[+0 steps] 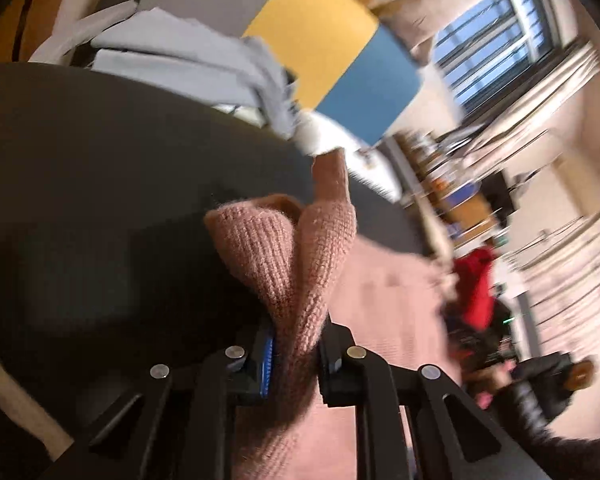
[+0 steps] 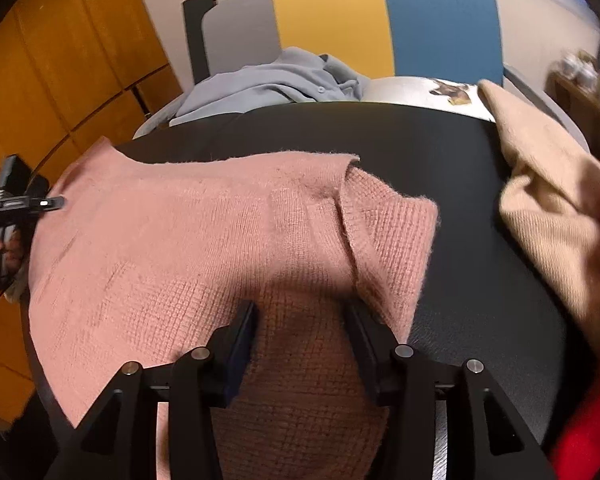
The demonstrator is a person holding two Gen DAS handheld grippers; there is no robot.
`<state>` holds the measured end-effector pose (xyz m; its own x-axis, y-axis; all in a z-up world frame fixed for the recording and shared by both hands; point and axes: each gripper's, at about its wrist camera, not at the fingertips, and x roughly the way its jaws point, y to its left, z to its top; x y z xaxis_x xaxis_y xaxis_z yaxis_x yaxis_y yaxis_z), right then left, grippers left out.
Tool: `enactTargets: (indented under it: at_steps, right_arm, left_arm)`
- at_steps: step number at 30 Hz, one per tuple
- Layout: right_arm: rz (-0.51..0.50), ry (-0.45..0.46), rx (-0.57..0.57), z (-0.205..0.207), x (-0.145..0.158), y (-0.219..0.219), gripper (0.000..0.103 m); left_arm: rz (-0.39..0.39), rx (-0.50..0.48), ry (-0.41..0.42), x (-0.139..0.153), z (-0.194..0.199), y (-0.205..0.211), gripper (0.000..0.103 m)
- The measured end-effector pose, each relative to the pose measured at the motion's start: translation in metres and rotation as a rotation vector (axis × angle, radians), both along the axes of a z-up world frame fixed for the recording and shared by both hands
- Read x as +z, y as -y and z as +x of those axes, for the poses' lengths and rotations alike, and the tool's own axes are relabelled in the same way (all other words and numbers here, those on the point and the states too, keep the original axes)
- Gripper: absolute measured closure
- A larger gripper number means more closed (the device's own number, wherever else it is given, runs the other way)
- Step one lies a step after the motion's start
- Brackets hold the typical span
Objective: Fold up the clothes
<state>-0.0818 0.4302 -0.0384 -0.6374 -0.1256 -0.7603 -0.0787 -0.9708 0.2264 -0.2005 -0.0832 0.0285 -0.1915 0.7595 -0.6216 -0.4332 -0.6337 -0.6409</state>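
At the bottom centre of the left wrist view, the left gripper [image 1: 294,354] is clamped on a bunched edge of the pink sweater [image 1: 296,264]. Low in the right wrist view, the right gripper [image 2: 302,344] stands apart over the knit, not pressing it. Beyond, the sweater spreads across the black table [image 2: 440,140], one flap turned over. Folding looks barely begun; the beige garment [image 2: 548,192] at right and the grey garment [image 2: 268,84] at upper centre seem unfolded.

Matte black angular two-finger left gripper [image 1: 294,364] and right gripper [image 2: 302,344], silver round pivot screws [image 2: 403,350], ribbed blue pad [image 1: 267,364] inside left finger.
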Motion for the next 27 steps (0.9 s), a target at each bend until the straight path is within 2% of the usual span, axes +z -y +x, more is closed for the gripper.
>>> enactTargets:
  at_steps: [3,4,8,15,21,24,27]
  right_arm:
    - [-0.028,-0.007,-0.022,0.003,0.000,0.007,0.047]
    - [-0.049,-0.012,-0.027,0.004,0.000,0.009,0.043]
    - [-0.020,-0.016,-0.036,0.006,-0.001,0.028,0.038]
    - [-0.050,-0.032,-0.063,0.009,-0.002,0.044,0.034]
    - [-0.082,-0.068,-0.076,0.017,-0.004,0.048,0.034]
    - [-0.078,-0.075,-0.074,0.017,-0.004,0.051,0.034]
    - [-0.092,-0.090,-0.073,0.019,-0.005,0.049,0.032]
  left_arm:
    - [0.170,0.031,0.037,0.017,0.012,0.005,0.089]
    - [0.234,0.045,0.054,0.022,0.017,0.003,0.089]
    - [0.340,0.059,0.104,0.028,0.031,-0.020,0.089]
    - [0.372,0.067,0.139,0.049,0.049,-0.087,0.089]
    - [0.383,0.006,0.159,0.071,0.076,-0.164,0.089]
    - [0.324,-0.029,0.157,0.070,0.094,-0.203,0.089]
    - [0.264,-0.056,0.222,0.049,0.105,-0.245,0.089]
